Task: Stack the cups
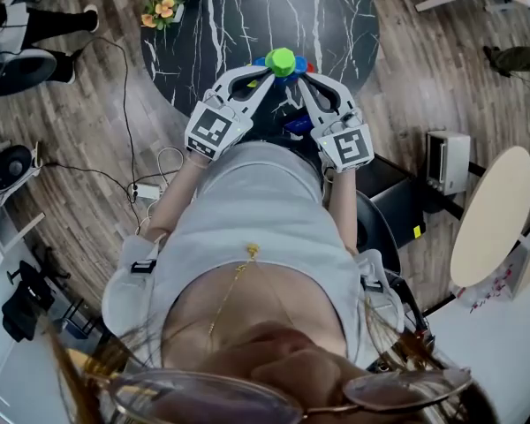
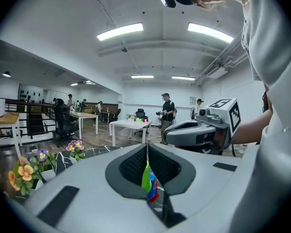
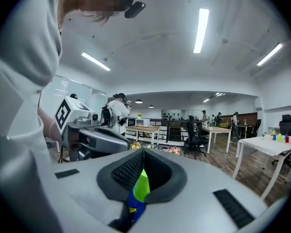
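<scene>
A stack of cups [image 1: 282, 61], green on top with blue and red under it, stands on the round black marble table [image 1: 336, 20]. My left gripper [image 1: 267, 76] and right gripper [image 1: 302, 79] come in from either side with their tips beside the stack. Both are shut, jaws pressed together. In the left gripper view a sliver of the green, blue and red cups [image 2: 148, 182] shows through the slit of the left gripper [image 2: 147, 149]. The right gripper [image 3: 141, 157] frames the green and blue cups [image 3: 138, 193] the same way. Whether either tip touches the stack is hidden.
Flower pots [image 1: 163, 9] stand on the table's far left edge. Cables and a power strip [image 1: 146, 190] lie on the wood floor at left. A white box [image 1: 447, 161] and a round beige table [image 1: 495, 219] are at right. People and office tables fill the far room.
</scene>
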Available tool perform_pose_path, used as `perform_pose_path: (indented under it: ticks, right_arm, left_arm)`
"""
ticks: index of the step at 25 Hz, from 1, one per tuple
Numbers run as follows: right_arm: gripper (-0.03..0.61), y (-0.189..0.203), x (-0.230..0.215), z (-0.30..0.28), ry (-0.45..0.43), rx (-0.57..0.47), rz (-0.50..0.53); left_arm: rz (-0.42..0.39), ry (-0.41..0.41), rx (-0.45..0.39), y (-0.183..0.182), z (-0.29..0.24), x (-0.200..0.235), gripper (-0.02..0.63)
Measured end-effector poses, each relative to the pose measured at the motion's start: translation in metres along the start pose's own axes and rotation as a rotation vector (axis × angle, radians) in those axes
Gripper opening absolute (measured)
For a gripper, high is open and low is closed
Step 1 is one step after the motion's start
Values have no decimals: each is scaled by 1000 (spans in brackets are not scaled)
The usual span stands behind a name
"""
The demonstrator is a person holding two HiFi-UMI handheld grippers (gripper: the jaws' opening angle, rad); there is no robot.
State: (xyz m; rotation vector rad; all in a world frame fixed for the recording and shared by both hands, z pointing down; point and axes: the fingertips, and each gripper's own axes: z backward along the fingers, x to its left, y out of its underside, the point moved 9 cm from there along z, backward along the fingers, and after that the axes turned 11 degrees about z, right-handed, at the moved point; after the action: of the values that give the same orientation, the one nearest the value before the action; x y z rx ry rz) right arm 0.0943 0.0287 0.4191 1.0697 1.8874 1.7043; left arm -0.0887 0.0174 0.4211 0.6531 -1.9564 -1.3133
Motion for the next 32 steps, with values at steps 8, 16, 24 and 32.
perform_pose_path:
  ticks: [8,16,24,32]
  right_arm:
    - [17,-23,-5,0,7,-63,33]
    - [16,-38,-4,8,14,-92,50]
    - [15,-41,-2,8,3,-96,60]
    - [15,-40,-5,11,4,-90,50]
  left_arm:
    - [-27,19,-87,-30,-1,-8,35]
    - [-40,28,-138,-41,3,-19,35]
    - [-23,35,-135,-42,3,-21,35]
    - [-29,38,-123,-39,2,-23,35]
